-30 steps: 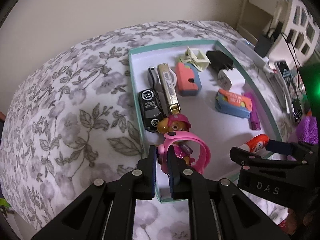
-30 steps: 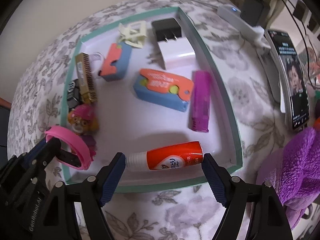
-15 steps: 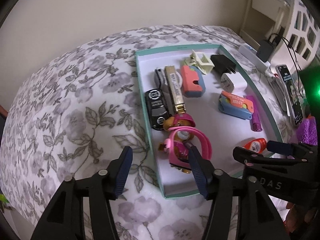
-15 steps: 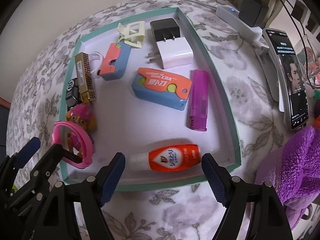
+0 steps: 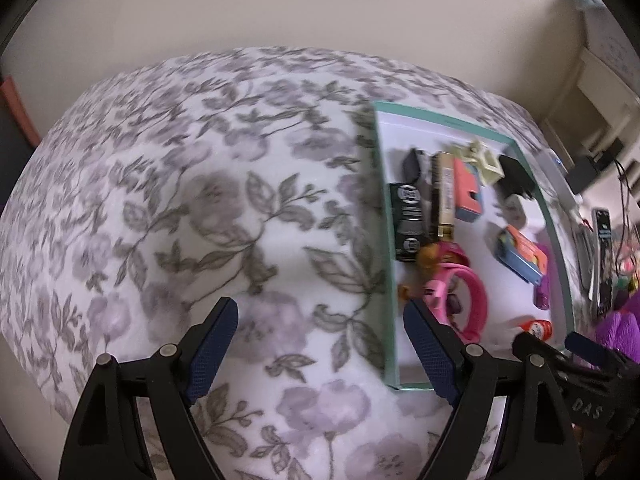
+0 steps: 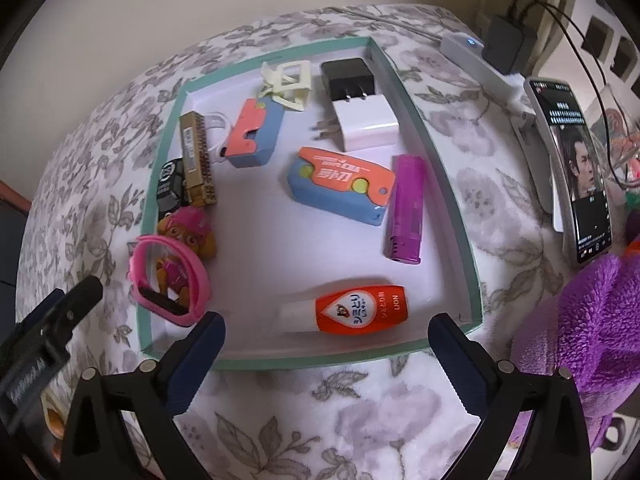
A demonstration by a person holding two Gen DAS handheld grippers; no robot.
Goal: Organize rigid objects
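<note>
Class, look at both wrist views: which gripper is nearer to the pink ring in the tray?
Left. The left gripper, jaws opening and empty, sits just beside the pink ring at the tray's corner; the right gripper stands off towards the orange bottle.

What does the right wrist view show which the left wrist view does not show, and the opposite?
Only the right wrist view: the white plug adapter in full and the lit phone screen facing us.

Only the left wrist view: the wide bare stretch of floral bedcover left of the tray.

Both: the teal-rimmed white tray, pink toy watch, orange glue bottle, purple lighter.
</note>
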